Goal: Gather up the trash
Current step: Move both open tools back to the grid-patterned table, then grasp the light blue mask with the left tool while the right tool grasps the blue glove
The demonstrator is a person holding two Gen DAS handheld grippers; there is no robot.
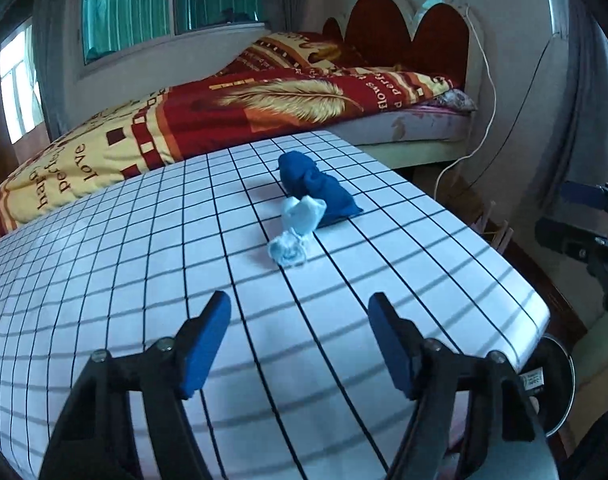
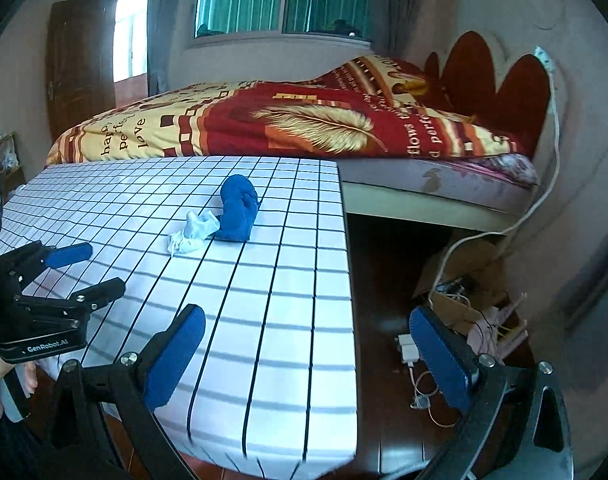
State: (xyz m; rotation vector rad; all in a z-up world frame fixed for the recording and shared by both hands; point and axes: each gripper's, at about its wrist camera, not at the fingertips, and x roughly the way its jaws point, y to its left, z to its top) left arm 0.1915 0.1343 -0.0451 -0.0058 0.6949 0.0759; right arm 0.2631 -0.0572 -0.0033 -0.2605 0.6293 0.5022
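Observation:
A crumpled white tissue (image 1: 296, 226) lies on the white grid-patterned table (image 1: 144, 264), touching a dark blue bag (image 1: 314, 186) just behind it. Both also show in the right wrist view: the tissue (image 2: 194, 232), the blue bag (image 2: 238, 208). My left gripper (image 1: 300, 340) is open and empty over the table, short of the tissue. My right gripper (image 2: 308, 356) is open and empty at the table's right edge (image 2: 346, 280), with one finger over the floor. The left gripper also shows at the left of the right wrist view (image 2: 88, 270).
A bed with a red and yellow quilt (image 1: 208, 116) stands behind the table. To the right of the table, the floor holds a cardboard box (image 2: 460, 276), a white cable (image 2: 504, 232) and chargers (image 2: 408, 350).

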